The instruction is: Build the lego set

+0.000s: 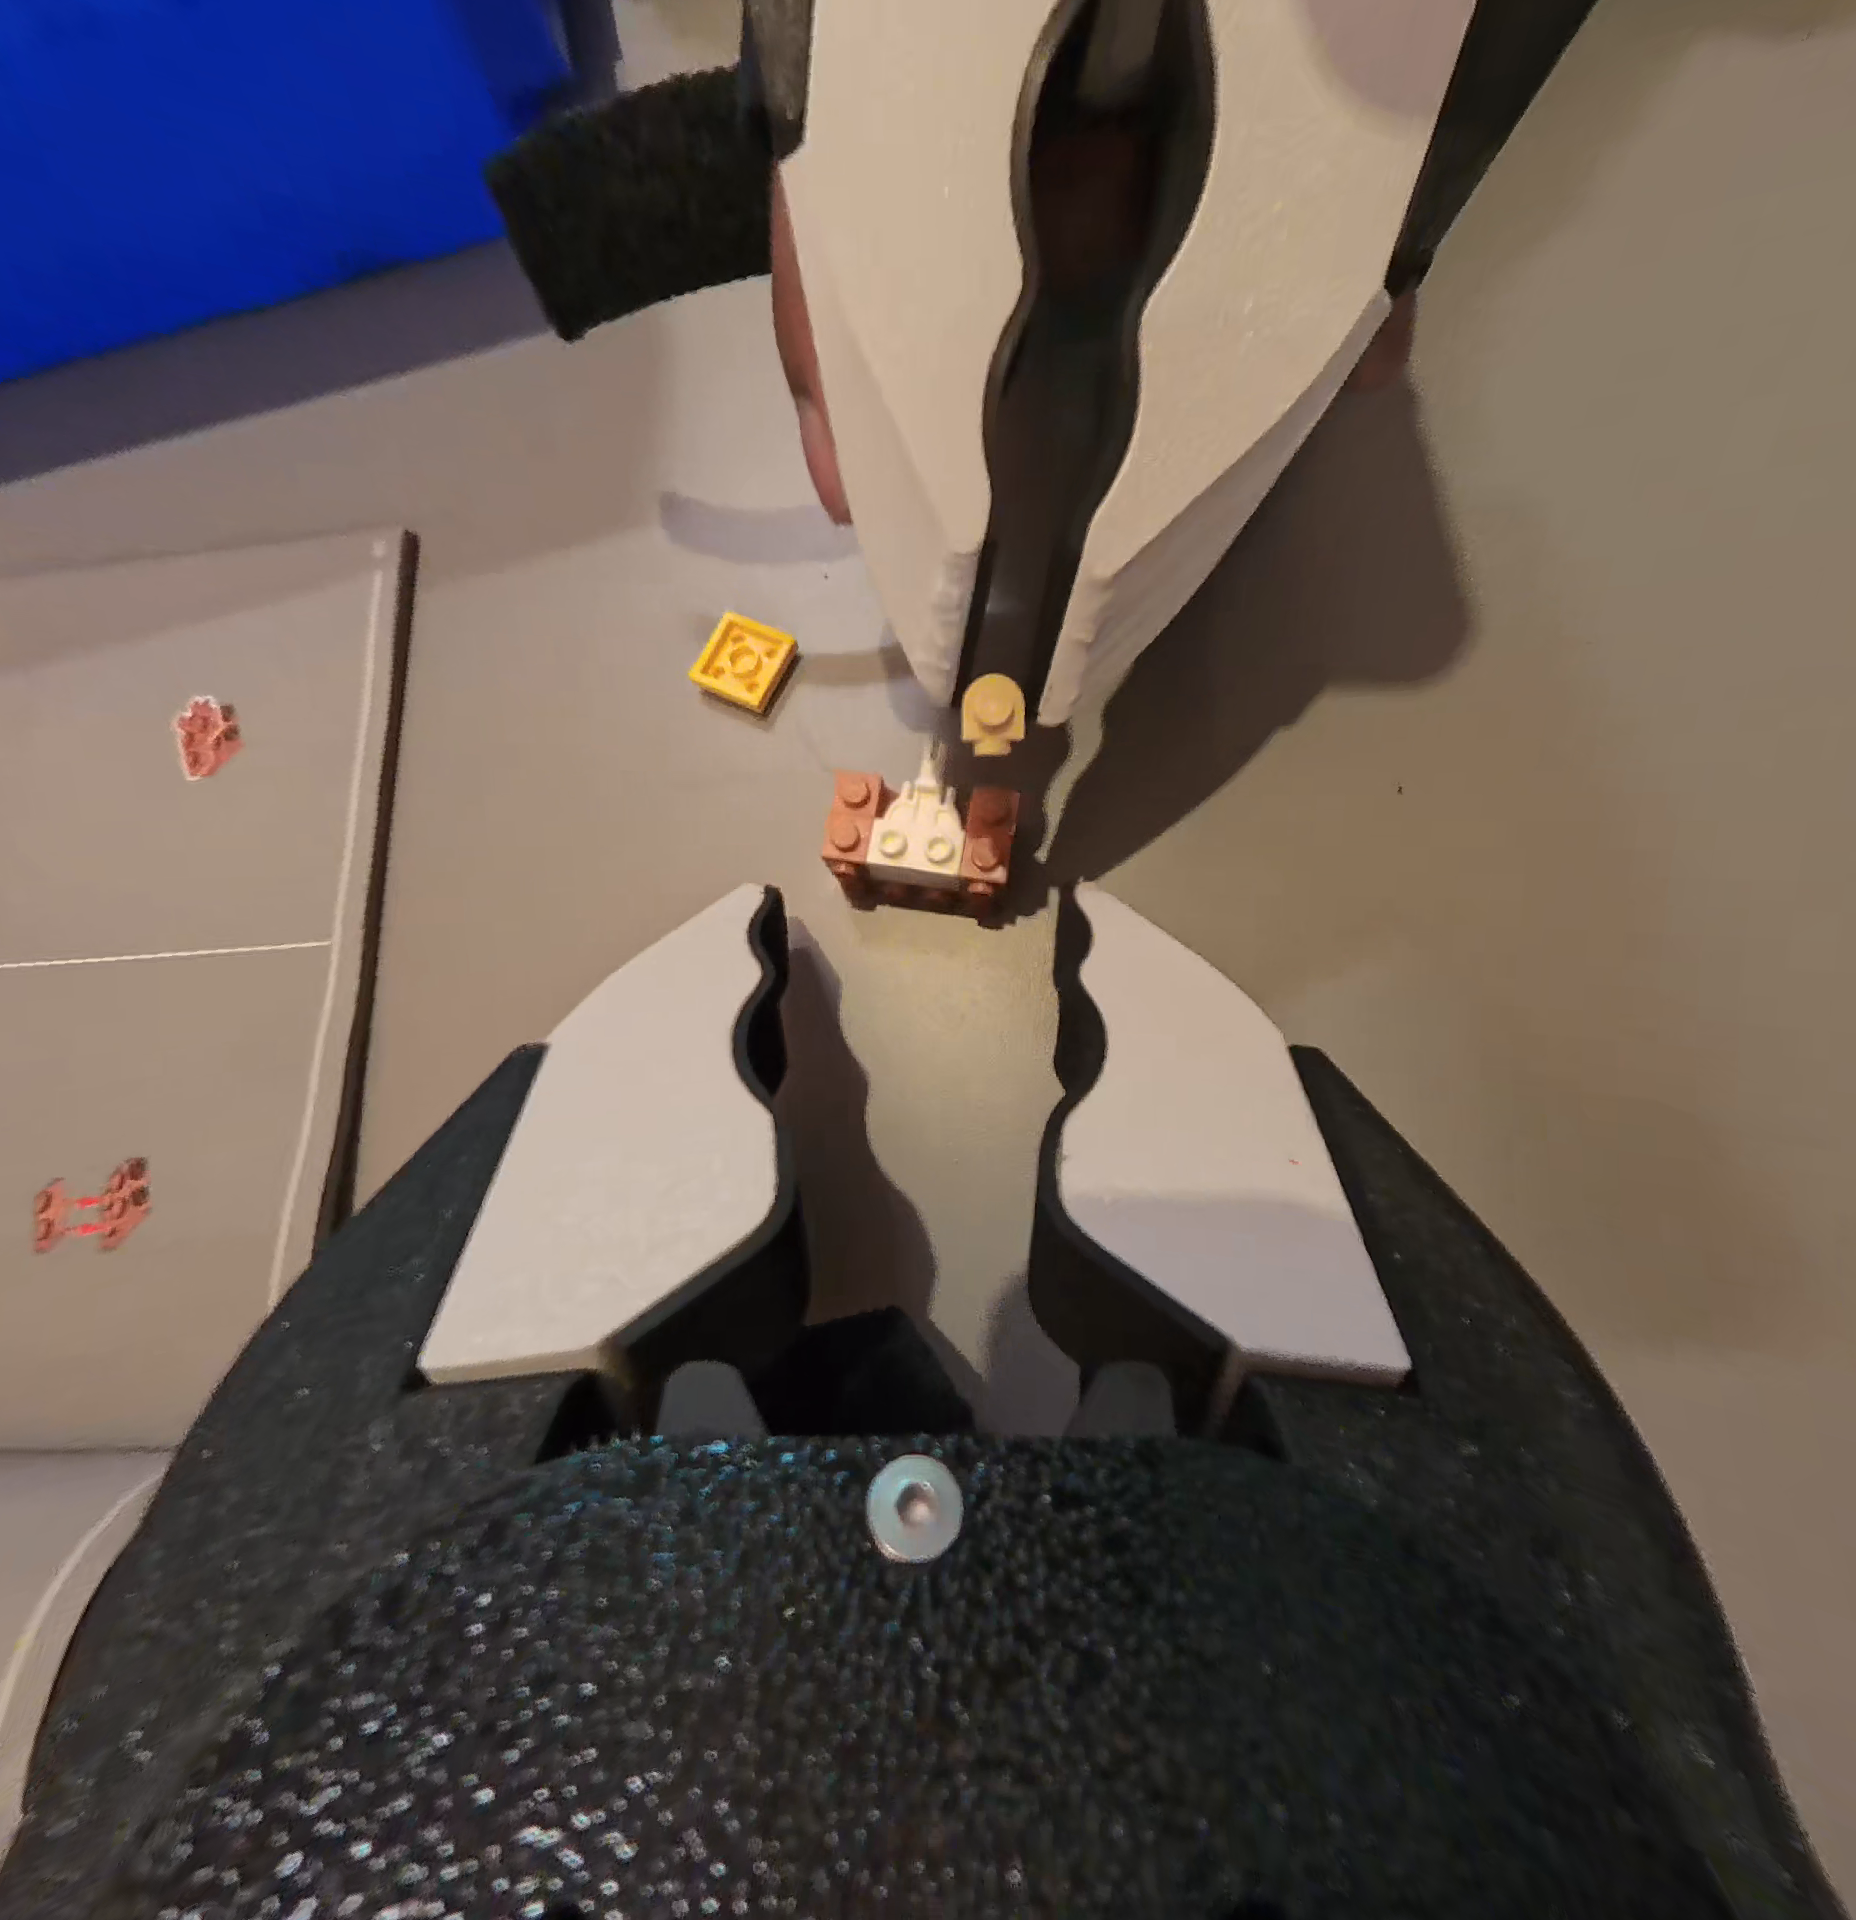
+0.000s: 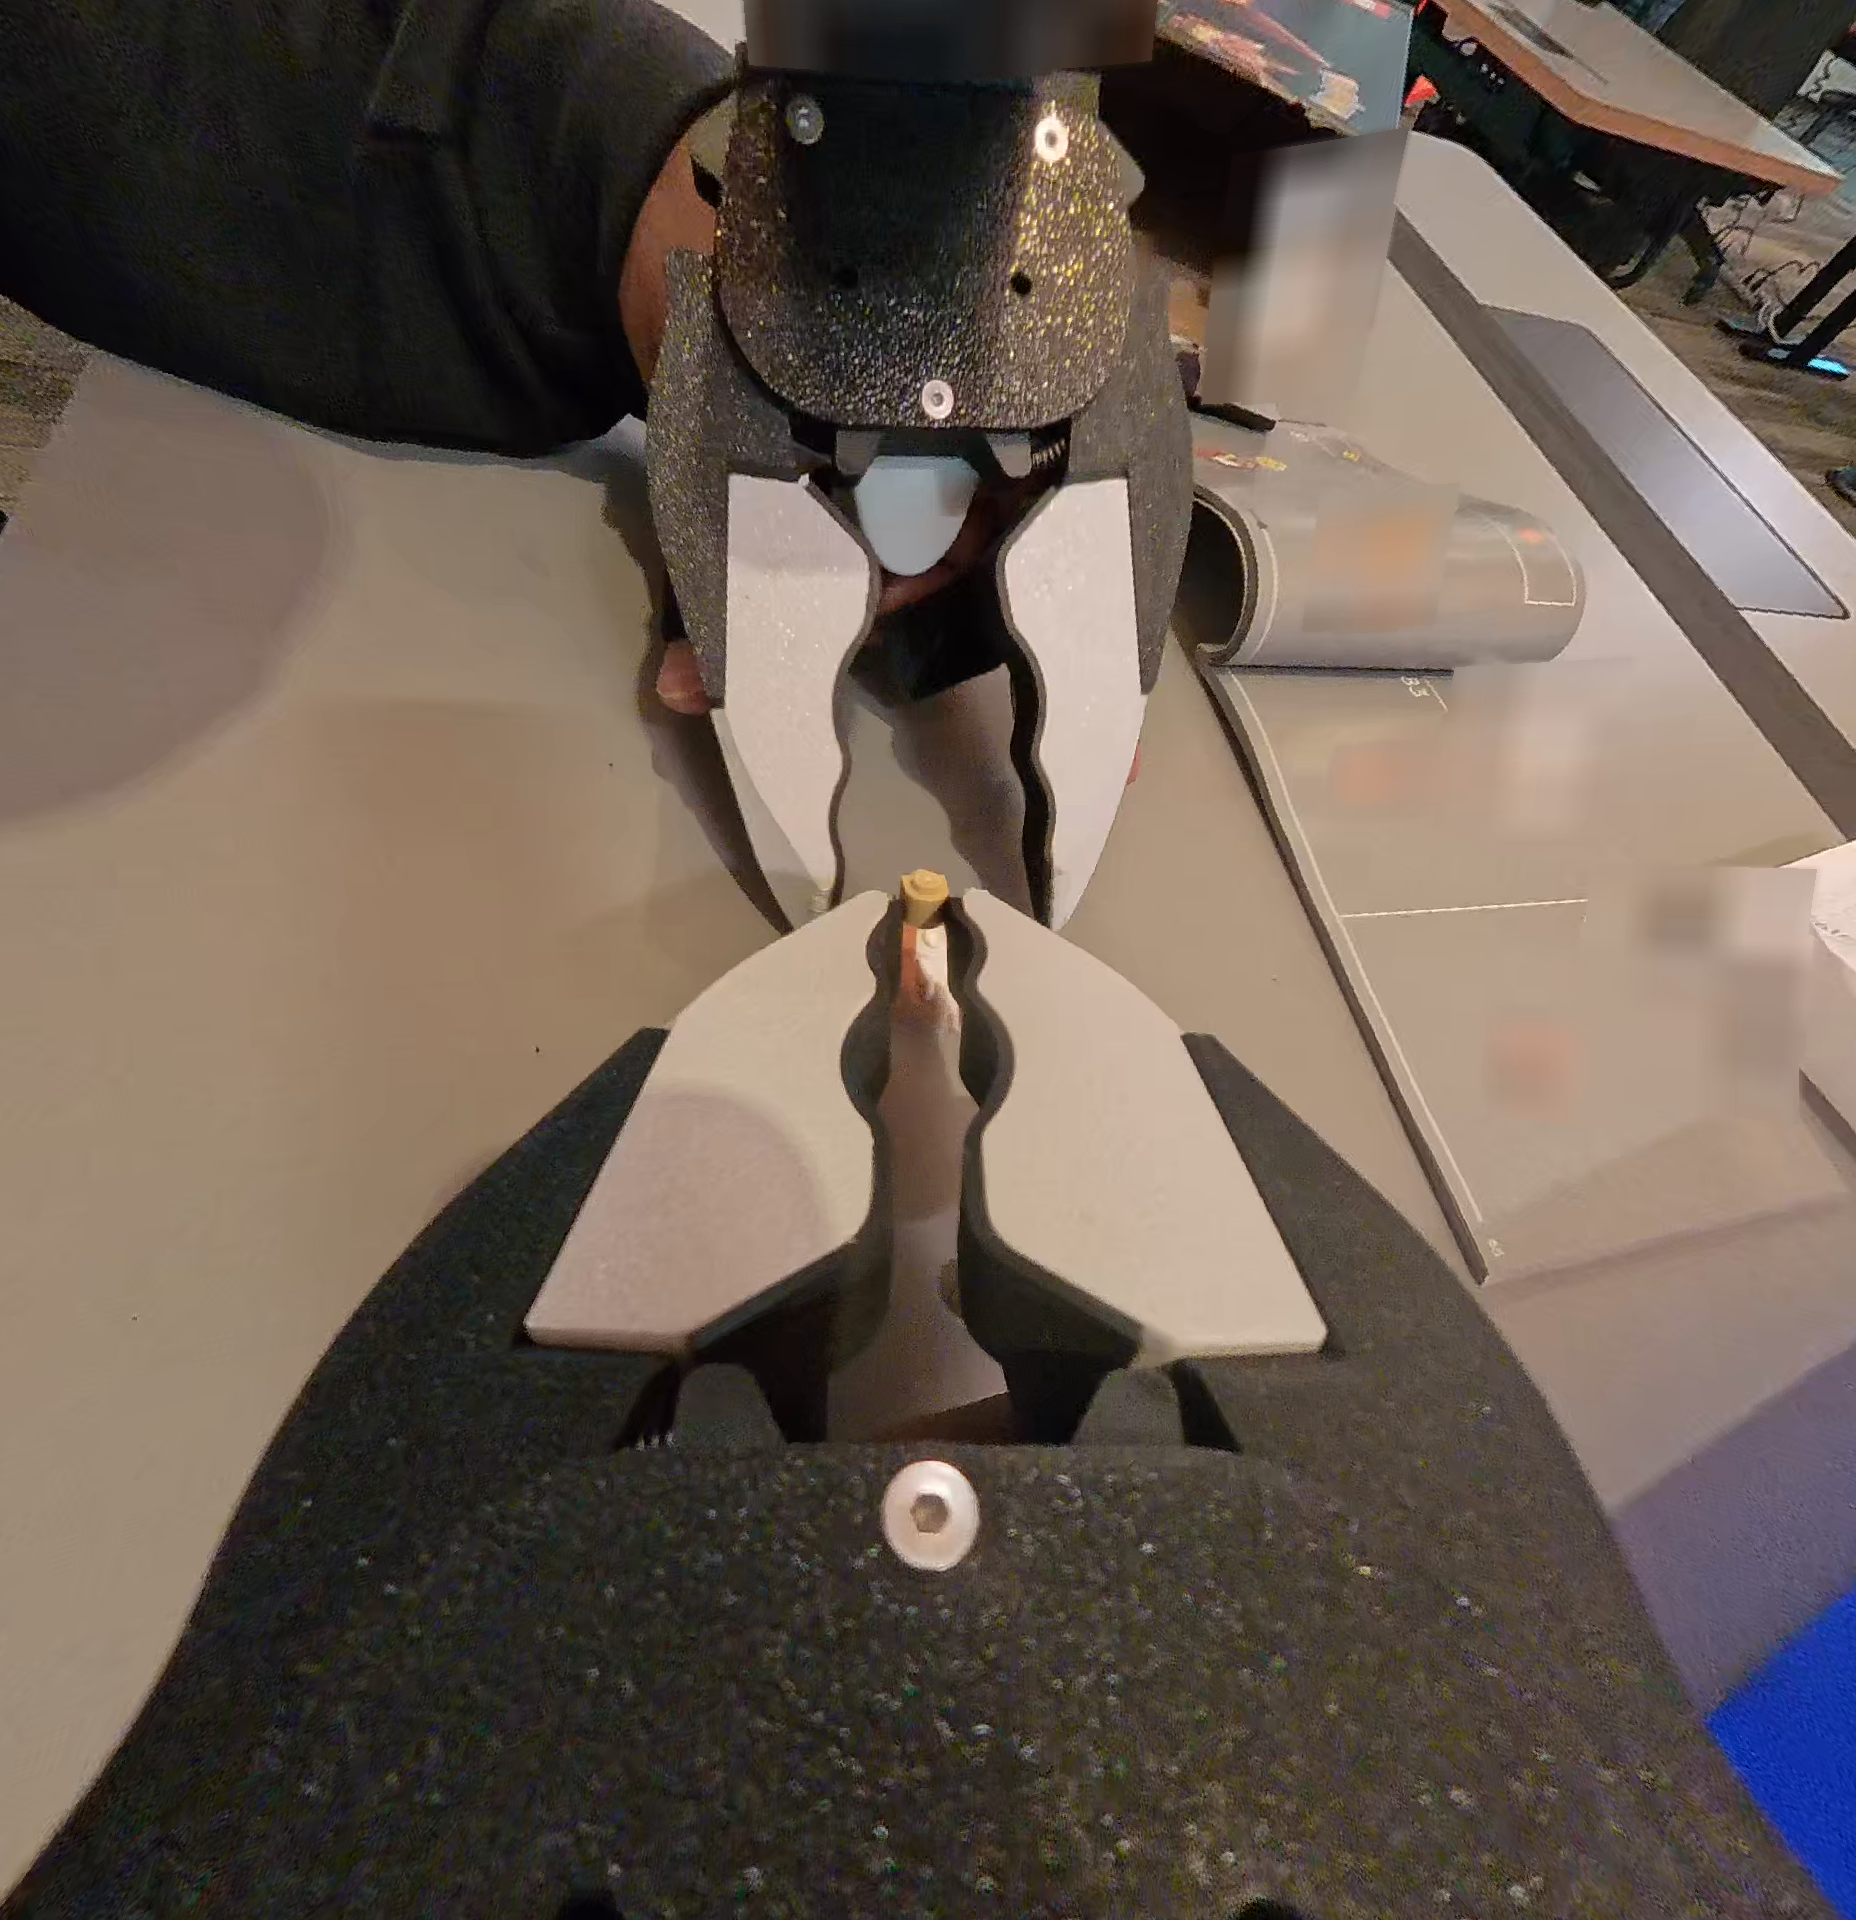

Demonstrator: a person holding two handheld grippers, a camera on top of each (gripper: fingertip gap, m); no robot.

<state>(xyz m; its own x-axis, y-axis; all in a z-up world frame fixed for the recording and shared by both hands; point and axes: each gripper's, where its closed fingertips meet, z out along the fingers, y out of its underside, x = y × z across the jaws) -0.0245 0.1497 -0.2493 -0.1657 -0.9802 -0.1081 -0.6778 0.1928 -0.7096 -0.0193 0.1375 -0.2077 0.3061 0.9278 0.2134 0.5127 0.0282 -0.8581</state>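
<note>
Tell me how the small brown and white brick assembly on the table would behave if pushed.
The brown and white brick assembly looks rigid plastic and small, so probably light. Its flat base on the smooth table suggests sliding rather than rolling. The white spike on top might snap off if knocked.

grippers 2 (image 1: pixel 919 914) (image 2: pixel 924 909) | loose bricks 2 (image 1: pixel 742 662) (image 1: pixel 991 712) | brick assemblies 1 (image 1: pixel 919 842) | mats perhaps 1 (image 1: pixel 176 831)

No writing on the grey mat (image 2: pixel 1526 1039) can be read.

Opposed close wrist views, sharing brown brick assembly (image 1: pixel 922 844)
</note>
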